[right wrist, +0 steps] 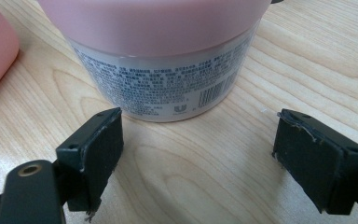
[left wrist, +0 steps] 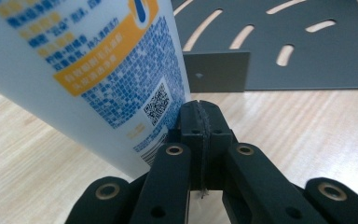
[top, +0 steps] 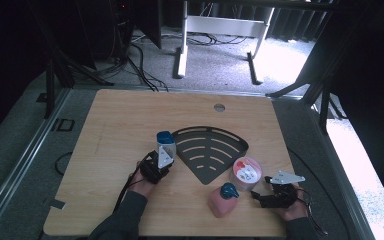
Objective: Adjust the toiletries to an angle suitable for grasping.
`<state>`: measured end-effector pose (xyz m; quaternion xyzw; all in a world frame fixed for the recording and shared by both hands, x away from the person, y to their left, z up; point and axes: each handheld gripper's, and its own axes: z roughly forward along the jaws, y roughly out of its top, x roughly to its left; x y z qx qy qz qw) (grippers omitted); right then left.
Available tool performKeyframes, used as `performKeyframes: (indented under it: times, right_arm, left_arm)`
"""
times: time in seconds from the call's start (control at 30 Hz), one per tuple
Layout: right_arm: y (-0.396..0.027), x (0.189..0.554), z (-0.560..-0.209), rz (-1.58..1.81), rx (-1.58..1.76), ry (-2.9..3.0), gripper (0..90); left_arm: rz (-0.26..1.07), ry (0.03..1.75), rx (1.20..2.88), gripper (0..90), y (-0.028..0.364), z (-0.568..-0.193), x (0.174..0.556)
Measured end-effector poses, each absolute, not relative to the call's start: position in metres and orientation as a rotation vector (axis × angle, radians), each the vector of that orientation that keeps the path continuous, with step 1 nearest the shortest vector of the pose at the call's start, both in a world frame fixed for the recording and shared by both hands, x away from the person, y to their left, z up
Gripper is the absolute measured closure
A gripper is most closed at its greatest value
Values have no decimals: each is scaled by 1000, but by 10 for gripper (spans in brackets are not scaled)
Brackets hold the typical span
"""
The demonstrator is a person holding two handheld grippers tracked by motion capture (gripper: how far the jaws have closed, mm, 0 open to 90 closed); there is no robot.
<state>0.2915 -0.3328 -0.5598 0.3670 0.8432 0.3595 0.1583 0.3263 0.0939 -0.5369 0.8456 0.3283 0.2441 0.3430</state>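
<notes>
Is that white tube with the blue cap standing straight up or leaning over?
Leaning. In the left gripper view the white tube slants across the picture above the table, its bottom end beside the shut left tool.

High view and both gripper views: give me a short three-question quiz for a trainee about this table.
1. True or false: the right tool has its jaws open, facing the pink-lidded jar.
2. Pick one. What stands right beside the shut left tool? A: a white printed tube. B: a spoon. C: a cup.
3. Fill in: the pink bottle near the jar has a ___ cap.
Key: 1 true; 2 A; 3 teal.
</notes>
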Motion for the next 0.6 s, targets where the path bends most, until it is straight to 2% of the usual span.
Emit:
performKeyframes:
  times: [0.37,0.6]
  right_arm:
    - [-333,291,-560,1029,1048,2413,155]
    - [-334,284,-556,1040,999,2447,362]
  left_arm:
    - [620,880,2219,897,90,-541,346]
    - [602,917,2213,897,90,-540,350]
